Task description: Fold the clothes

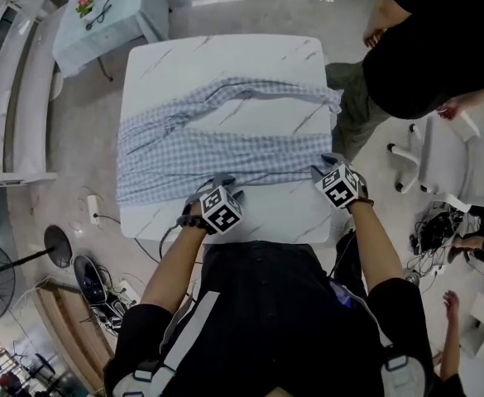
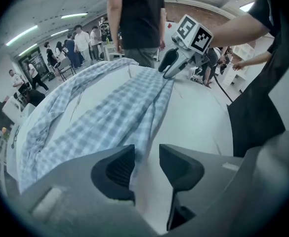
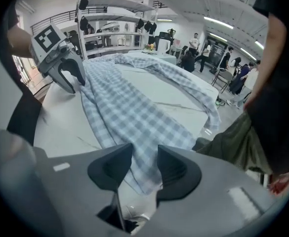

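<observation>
The checked garment (image 1: 217, 151) lies spread across the white table (image 1: 225, 56), long axis running left to right. Its left end reaches the table's left edge and appears to droop over it. A narrower strip runs along the far side to the far right corner. The near hem lies just inside the near edge of the table, and both grippers stand at that hem, well apart. The left gripper (image 2: 143, 157) points steeply down with its jaws apart; the hem passes through the gap, close to one pad, but is not pinched. The right gripper (image 3: 145, 159) is in the same condition: jaws apart, with the near right corner of the cloth between them and a gap visible on both sides. The fabric looks thin, light and limp. Expect no stiffness: once lifted it will probably sag between the two hold points and trail whatever still rests on the table. The smooth top should let it slide freely, so a carried edge may drag the rest out of line. It is not fragile, so a firm pinch is acceptable. Take hold at the near hem, one point toward each end, deep enough that the hem cannot slip out of the pads. A bystander (image 1: 424, 48) in black stands at the far right of the table.
</observation>
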Demonstrator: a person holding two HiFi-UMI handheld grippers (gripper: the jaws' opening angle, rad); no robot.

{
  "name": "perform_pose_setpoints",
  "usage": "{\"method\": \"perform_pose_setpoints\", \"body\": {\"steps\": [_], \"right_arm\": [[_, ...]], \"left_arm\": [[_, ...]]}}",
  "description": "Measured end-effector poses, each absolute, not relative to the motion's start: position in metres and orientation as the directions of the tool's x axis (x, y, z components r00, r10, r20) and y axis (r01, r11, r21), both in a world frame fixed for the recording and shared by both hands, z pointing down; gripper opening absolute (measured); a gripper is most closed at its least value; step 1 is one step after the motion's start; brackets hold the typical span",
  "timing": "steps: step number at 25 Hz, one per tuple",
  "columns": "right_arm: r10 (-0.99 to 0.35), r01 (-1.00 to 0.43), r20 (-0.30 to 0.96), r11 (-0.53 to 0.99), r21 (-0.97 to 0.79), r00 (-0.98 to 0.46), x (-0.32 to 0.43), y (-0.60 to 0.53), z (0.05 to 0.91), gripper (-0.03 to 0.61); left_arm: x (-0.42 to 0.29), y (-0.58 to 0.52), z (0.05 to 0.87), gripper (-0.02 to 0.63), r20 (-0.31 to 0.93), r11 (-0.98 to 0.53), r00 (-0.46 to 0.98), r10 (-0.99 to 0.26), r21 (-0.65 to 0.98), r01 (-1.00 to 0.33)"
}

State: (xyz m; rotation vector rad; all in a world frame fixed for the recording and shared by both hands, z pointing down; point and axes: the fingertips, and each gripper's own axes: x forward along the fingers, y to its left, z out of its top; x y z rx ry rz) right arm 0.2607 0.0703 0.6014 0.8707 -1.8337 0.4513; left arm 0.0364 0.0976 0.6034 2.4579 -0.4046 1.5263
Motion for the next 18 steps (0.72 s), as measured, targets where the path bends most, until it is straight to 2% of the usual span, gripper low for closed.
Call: {"method": "perform_pose_setpoints", "body": {"steps": [2, 4, 6, 13, 18], "right_arm": [[-0.322, -0.720, 0.913, 0.692, 0.046, -0.251, 0.257, 0.069, 0.602, 0.144], [-0.293, -0.701, 0.915, 0.713, 0.016, -0.277, 0.252, 0.068, 0.601, 0.070], [-0.276, -0.687, 0.916, 0.727, 0.002, -0.290, 0.249, 0.066, 0.597, 0.033], [-0.359, -0.716, 0.894, 0.695, 0.064, -0.269, 0.260, 0.041, 0.572, 0.028], [-0.382, -0.749, 0.895, 0.656, 0.088, -0.230, 0.268, 0.025, 0.568, 0.023]], "left_arm": [[0.035, 0.098, 0.607, 0.163, 0.905, -0.937, 0.412, -0.110, 0.044, -0.347], [0.033, 0.097, 0.609, 0.158, 0.906, -0.933, 0.412, -0.101, 0.057, -0.355], [0.033, 0.095, 0.609, 0.156, 0.905, -0.931, 0.414, -0.095, 0.066, -0.358], [0.029, 0.099, 0.607, 0.048, 0.906, -0.944, 0.418, -0.063, 0.082, -0.321], [0.027, 0.112, 0.605, 0.014, 0.906, -0.956, 0.423, -0.020, 0.107, -0.274]]}}
